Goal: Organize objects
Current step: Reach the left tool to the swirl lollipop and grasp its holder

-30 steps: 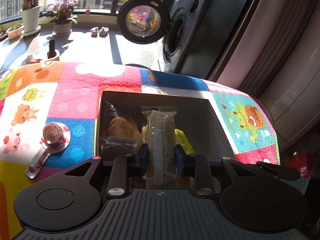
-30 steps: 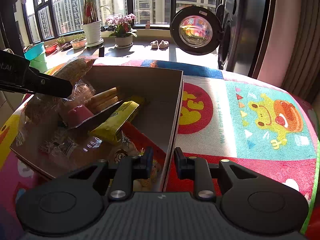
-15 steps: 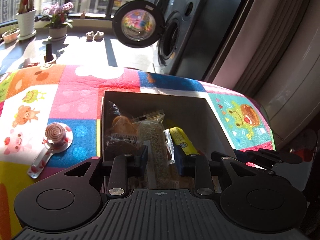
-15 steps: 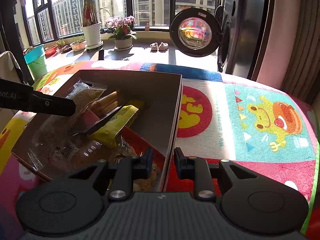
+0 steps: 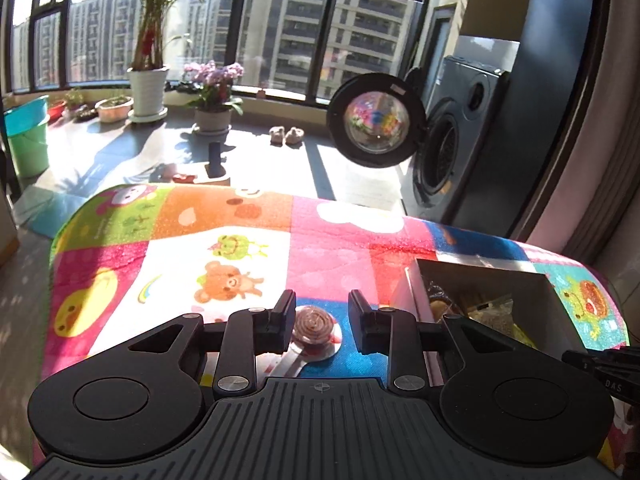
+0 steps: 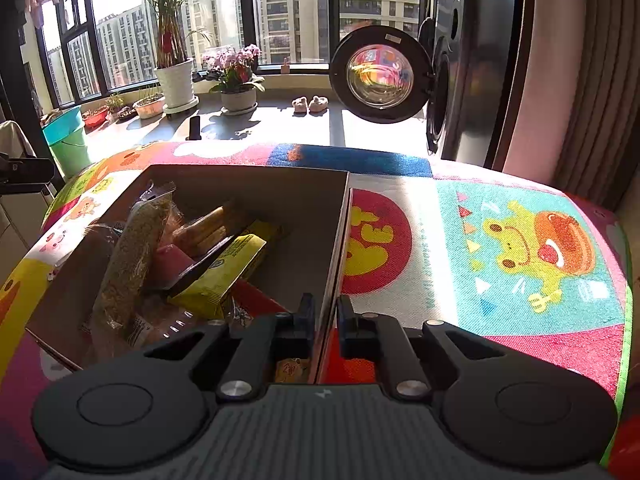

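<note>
The left tongs (image 5: 322, 316) hung with their jaws wide and nothing between them, above the swirl lollipop (image 5: 313, 330) that lay in its clear wrapper on the cartoon-patterned surface (image 5: 224, 248), just left of the cardboard box (image 5: 412, 292). The right tongs (image 6: 325, 322) stood narrow, pinching the box's right wall (image 6: 338, 248) near its front corner. Inside the box a long seed bar in clear wrap (image 6: 132, 252) leaned along the left side, with a yellow snack packet (image 6: 228, 268) beside it and breadstick-like rolls (image 6: 204, 224) behind. Beyond the surface a washing machine (image 6: 452, 76) stood with its round door (image 6: 382, 74) swung open, small slippers (image 6: 310, 104) lay on the sunlit floor, and potted flowers (image 6: 236, 80) sat by the window.
</note>
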Demonstrator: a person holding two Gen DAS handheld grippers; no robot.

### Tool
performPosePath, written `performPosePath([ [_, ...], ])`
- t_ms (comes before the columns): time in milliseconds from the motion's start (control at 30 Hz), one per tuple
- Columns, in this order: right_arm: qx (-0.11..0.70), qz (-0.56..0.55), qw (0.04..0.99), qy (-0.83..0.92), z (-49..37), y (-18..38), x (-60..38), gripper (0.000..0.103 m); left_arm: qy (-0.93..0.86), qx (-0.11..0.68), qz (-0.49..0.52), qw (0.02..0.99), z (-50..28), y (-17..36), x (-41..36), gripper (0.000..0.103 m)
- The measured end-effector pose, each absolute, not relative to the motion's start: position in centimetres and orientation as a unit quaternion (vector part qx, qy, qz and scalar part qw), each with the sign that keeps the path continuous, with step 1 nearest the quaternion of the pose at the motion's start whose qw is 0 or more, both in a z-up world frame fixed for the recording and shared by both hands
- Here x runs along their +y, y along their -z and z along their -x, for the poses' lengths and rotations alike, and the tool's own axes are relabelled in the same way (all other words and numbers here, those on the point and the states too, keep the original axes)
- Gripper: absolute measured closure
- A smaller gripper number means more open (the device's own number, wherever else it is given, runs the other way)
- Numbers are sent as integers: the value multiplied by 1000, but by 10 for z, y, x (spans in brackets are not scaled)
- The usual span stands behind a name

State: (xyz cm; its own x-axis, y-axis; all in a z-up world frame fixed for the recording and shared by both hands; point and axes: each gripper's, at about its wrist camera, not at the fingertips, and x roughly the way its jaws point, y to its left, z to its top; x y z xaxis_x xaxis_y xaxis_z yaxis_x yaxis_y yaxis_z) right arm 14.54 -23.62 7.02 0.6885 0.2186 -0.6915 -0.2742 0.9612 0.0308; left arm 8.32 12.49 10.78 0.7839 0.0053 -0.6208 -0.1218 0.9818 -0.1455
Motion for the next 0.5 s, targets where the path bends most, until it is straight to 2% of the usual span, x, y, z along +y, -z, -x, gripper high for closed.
performPosePath([
  [167,372,47,919,-125,-146,-71,-231,93,-44,387,40,920,-86,-75,144,72],
  [500,377,71,917,-109,-148,-65,-221,92,-9,415,-12,910,-106,-46,125,71],
])
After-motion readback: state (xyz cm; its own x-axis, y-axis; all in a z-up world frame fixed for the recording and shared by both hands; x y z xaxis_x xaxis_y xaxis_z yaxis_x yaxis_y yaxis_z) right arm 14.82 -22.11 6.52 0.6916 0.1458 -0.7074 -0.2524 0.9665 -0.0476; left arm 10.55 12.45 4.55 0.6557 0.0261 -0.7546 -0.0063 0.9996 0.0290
